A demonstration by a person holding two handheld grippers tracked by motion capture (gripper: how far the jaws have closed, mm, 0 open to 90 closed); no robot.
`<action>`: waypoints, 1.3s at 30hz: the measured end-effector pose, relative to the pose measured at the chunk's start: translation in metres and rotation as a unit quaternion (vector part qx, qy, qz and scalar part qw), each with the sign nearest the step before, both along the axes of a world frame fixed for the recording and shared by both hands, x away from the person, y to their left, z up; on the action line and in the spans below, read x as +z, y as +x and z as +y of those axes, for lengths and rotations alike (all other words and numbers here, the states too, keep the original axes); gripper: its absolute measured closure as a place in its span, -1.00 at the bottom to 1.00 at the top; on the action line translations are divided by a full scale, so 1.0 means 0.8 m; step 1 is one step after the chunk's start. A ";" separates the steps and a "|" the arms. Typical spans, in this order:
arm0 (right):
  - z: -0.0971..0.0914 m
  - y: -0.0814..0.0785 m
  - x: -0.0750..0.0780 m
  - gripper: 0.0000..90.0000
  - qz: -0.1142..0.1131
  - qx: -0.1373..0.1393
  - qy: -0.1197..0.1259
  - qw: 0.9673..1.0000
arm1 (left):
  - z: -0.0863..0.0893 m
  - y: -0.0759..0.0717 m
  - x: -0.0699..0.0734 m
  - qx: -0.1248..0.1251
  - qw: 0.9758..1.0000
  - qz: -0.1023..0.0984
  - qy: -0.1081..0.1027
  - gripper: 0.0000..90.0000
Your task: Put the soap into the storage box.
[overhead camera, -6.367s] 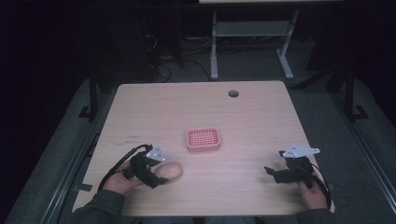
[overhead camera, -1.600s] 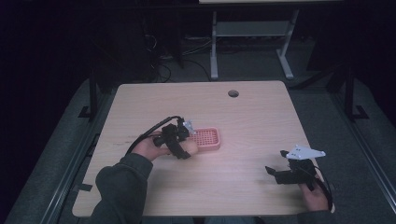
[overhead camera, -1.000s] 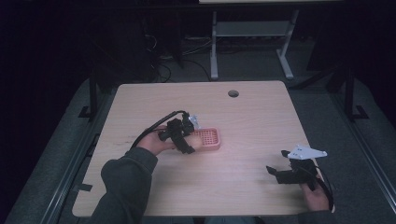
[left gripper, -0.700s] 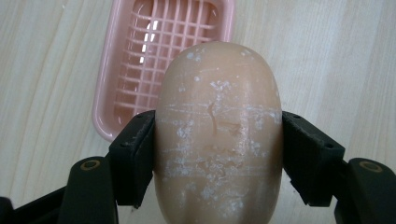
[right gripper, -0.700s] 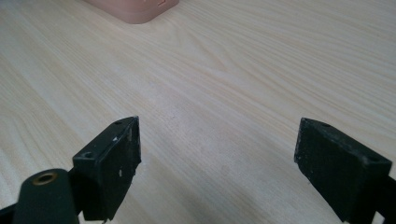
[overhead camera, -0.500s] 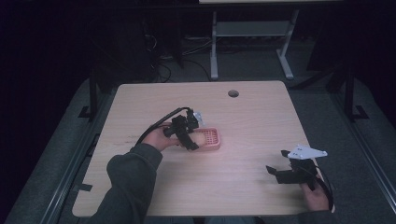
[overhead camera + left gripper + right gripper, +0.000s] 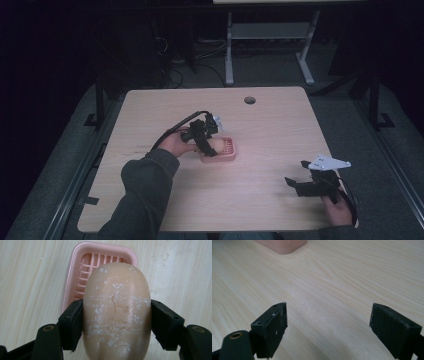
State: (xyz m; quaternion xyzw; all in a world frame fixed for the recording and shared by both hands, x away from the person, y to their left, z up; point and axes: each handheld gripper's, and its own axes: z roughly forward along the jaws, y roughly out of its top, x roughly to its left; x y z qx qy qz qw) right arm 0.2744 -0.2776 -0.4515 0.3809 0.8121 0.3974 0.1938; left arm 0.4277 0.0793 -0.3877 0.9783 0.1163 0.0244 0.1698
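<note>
The soap point(image 7: 116, 312), a tan oval bar flecked with white, sits clamped between the jaws of the left gripper point(image 7: 209, 142), which press on its two long sides. It hangs over the pink dish point(image 7: 72, 277), near the middle of the table point(image 7: 270, 125); whether it touches the dish cannot be told.

The left forearm, in a dark sleeve point(image 7: 145, 190), reaches forward from the near edge and angles right, the hand point(image 7: 176, 145) behind the gripper and the cable looping back over the wrist.

The left gripper view shows the dish's slatted floor and rounded rim beyond the bar, and scratch lines across the soap's surface. In the high view the bar is a pale spot at the dish's left end, partly hidden by the gripper.

The right gripper point(image 7: 302, 185) lies low near the table's near right corner, well apart from the dish, with the right hand point(image 7: 337, 210) behind it at the edge. Its jaws stand wide apart and hold nothing. The right gripper view looks across bare wood grain, with one corner of the dish point(image 7: 284, 245) at the top.
</note>
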 end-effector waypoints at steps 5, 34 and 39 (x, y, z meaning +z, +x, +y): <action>0.000 0.000 0.000 -0.69 0.001 -0.001 0.001 1.000 | -0.005 0.005 0.000 -0.001 1.000 -0.001 -0.002 -0.28; -0.002 -0.001 0.000 -0.69 0.002 -0.003 0.004 1.000 | -0.019 0.024 -0.025 0.003 1.000 0.017 0.004 -0.28; -0.003 -0.001 0.000 -0.69 0.002 -0.002 0.003 1.000 | -0.019 0.024 -0.026 0.004 1.000 0.019 0.005 -0.28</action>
